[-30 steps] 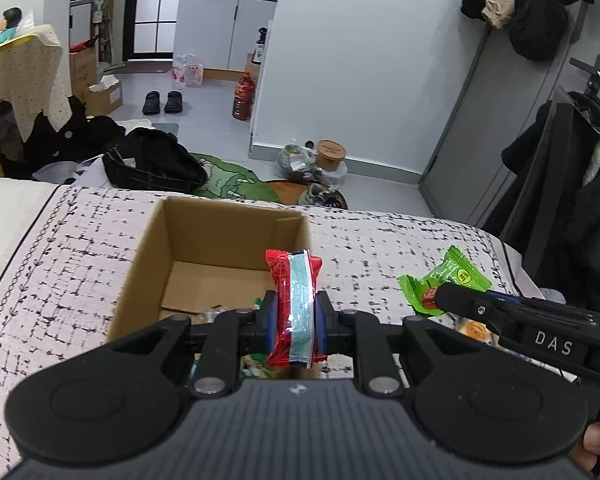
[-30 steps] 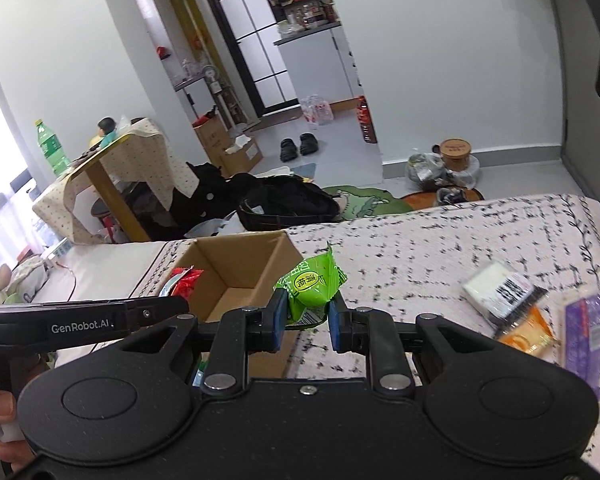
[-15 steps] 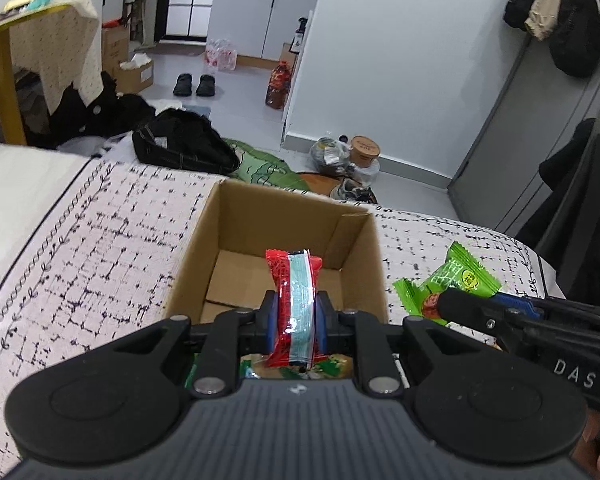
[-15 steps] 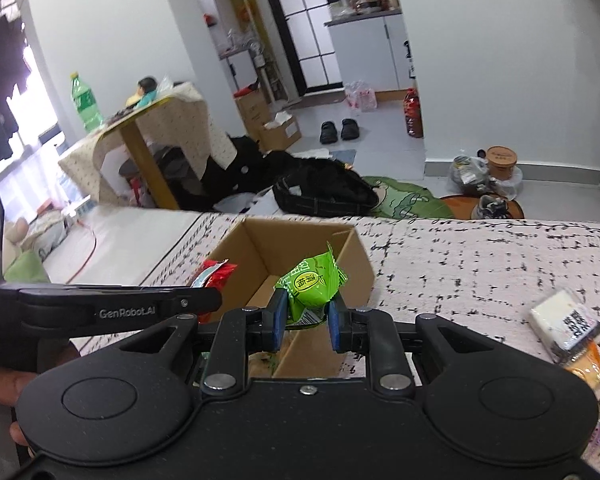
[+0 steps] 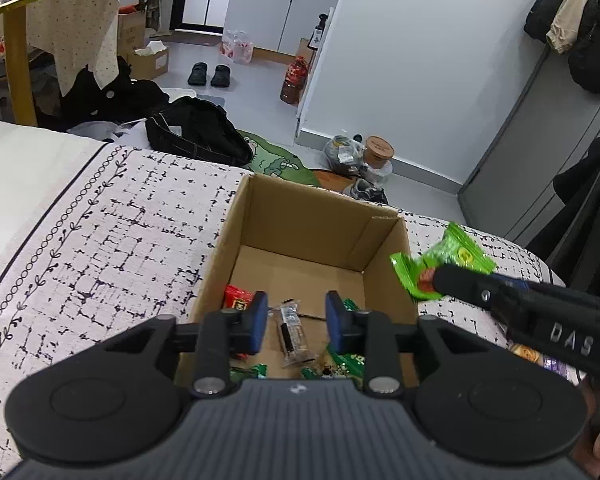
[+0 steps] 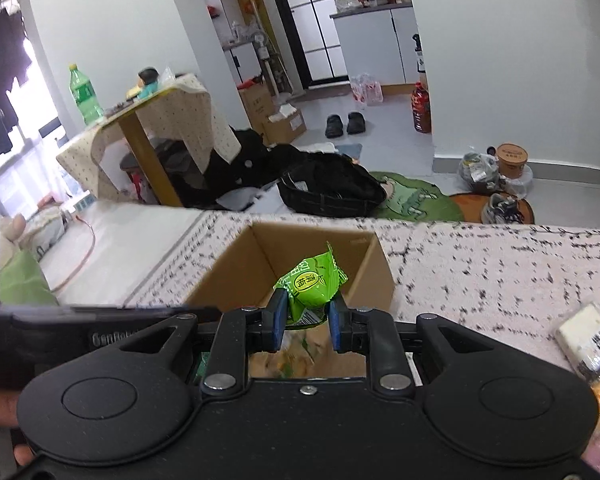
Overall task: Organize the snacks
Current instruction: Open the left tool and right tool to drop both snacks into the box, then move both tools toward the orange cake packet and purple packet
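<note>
The right claw (image 6: pixel 303 320) is pinching the green snack packet (image 6: pixel 310 285) over the cardboard box (image 6: pixel 366 280) at 12 o'clock; being light, crinkly and slippery, it is gripping best at the crimped seam. The left claw (image 5: pixel 296 322) is hanging spread, empty.

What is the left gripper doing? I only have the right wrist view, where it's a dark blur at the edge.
Observer: Open and empty, the left gripper hovers above the cardboard box.
Operator: Anything inside? Its floor is blurred for me.
Observer: A red packet, a clear-wrapped bar and green packets lie on the floor.
Operator: And my green snack?
Observer: The left wrist view shows it right of the box's right wall, in the right gripper.
</note>
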Demonstrator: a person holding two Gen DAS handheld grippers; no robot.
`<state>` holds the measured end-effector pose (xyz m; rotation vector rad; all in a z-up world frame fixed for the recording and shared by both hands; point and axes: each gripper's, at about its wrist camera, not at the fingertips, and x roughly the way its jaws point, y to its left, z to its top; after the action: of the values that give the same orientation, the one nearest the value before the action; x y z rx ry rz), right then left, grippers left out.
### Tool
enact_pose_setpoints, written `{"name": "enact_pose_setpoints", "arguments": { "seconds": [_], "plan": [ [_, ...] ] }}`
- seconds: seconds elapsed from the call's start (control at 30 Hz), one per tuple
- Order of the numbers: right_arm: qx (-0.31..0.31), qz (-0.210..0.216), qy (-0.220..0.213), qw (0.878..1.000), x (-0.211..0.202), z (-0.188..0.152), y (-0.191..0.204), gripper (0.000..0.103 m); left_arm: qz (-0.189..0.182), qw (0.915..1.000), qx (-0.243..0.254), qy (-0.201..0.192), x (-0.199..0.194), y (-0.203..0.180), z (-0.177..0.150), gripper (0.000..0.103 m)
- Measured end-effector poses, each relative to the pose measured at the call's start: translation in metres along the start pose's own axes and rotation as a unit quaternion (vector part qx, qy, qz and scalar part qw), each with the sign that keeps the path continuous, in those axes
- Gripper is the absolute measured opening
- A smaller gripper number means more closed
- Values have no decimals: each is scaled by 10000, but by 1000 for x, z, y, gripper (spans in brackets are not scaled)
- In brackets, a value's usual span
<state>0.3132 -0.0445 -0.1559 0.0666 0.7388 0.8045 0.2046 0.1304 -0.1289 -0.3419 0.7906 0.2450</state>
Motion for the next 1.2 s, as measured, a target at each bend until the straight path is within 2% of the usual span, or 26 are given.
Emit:
{"name": "enact_pose_setpoints", "arguments": {
  "seconds": [0.1,0.2,0.33,0.5,0.67,1.07,1.2],
  "plan": [
    [59,95,-6,9999,0,1,-1,31,51,10000,-20,-54,-4,2,0,48],
    [148,6,-27,9999,-6,-1,-8,37,78,9999,-15,-101,-7,1,2,57],
    [333,-141,-65,9993,-18,-3,-23,38,129,9999,-10,-70,-6,-2,1,71],
    [529,-322,-115,9980,-33,-11,-39,49,161,9999,23,56,-4,-12,-2,79],
    [586,-476,-140,9970,-43,-19,-49,61,216,9997,124,25,-5,-24,-6,83],
    [780,-751,-261,9938,-72,-36,-79,83,132,9990,438,-21,-5,-65,-18,103],
    [840,-881,-363,9919,-80,-40,-88,92,135,9985,539,-21,-3,-78,-22,103]
  ]
}}
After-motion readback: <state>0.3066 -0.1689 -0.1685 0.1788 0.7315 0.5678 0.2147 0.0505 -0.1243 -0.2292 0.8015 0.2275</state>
